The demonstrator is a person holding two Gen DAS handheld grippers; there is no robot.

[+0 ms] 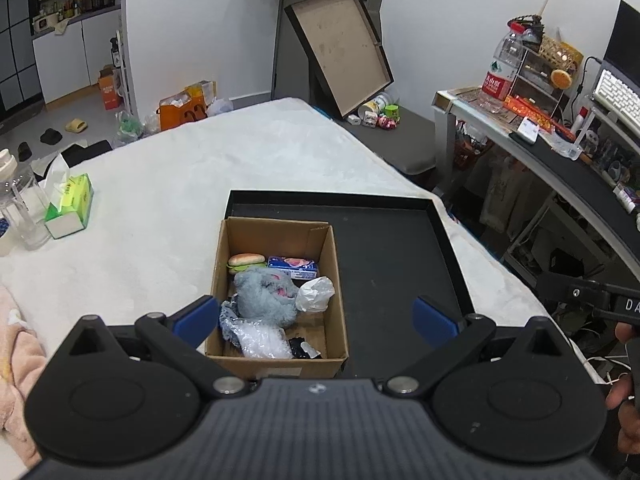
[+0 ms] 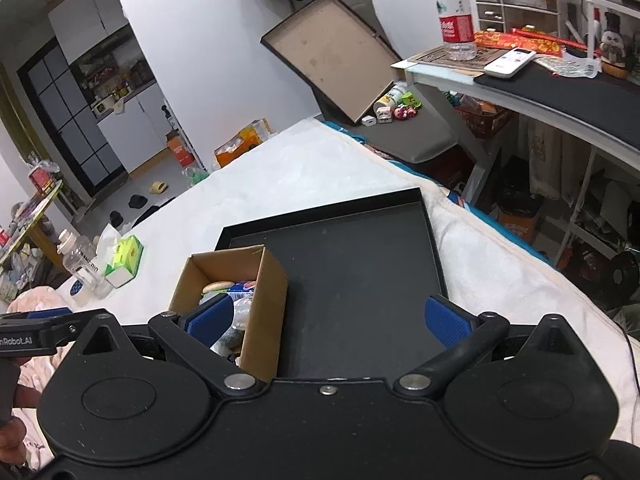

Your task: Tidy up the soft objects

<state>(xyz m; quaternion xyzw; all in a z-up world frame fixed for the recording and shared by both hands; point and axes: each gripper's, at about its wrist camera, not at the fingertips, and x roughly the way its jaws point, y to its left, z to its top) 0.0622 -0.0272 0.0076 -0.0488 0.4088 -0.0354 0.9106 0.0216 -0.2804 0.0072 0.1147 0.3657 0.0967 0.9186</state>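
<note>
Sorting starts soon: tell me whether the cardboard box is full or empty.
Partly full: the cardboard box holds a grey plush, toy burger and plastic bags.

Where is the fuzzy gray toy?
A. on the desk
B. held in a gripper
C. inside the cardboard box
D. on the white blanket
C: the gray toy lies inside the box, beside the burger toy, with both grippers open and holding nothing.

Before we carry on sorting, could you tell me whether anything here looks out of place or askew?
Mostly tidy: the soft items sit inside the cardboard box on the black tray. The one oddity is the large flat box lid in the background, propped tilted instead of lying flat.
</note>
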